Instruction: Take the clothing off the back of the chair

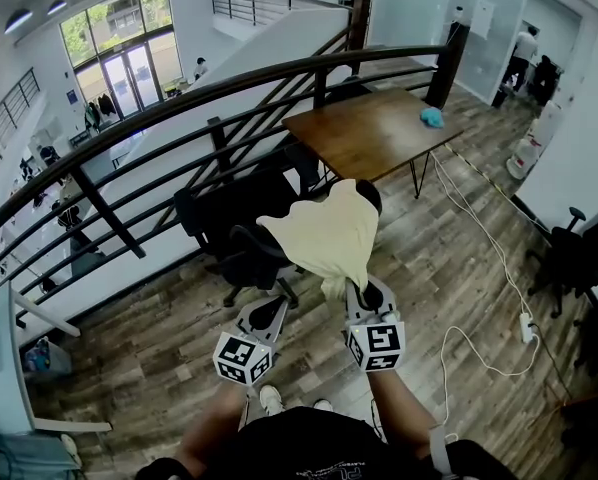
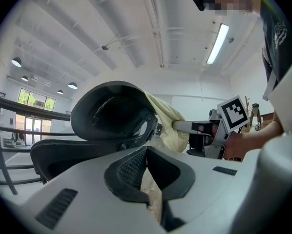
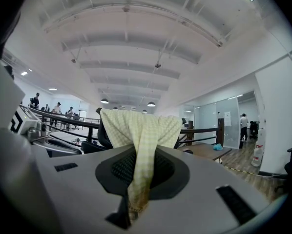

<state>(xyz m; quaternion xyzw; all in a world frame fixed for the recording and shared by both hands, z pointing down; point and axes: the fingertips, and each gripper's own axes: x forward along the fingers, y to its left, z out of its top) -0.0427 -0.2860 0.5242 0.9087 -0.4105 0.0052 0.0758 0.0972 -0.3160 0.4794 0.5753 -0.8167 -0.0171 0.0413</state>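
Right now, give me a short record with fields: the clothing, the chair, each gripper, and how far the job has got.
clothing: pale yellow garment, draped over the top of the chair back, its near end drawn toward the person
chair: black office chair, standing beside the dark railing
right gripper: jaws shut on a bunched strip of the garment
left gripper: jaws shut on another fold of it
job: garment gripped but not yet off the chair
behind: wooden table

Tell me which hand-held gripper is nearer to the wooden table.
Right. The right hand-held gripper, shut on the clothing, faces the wooden table; the left hand-held gripper, also on the clothing, stands further left.
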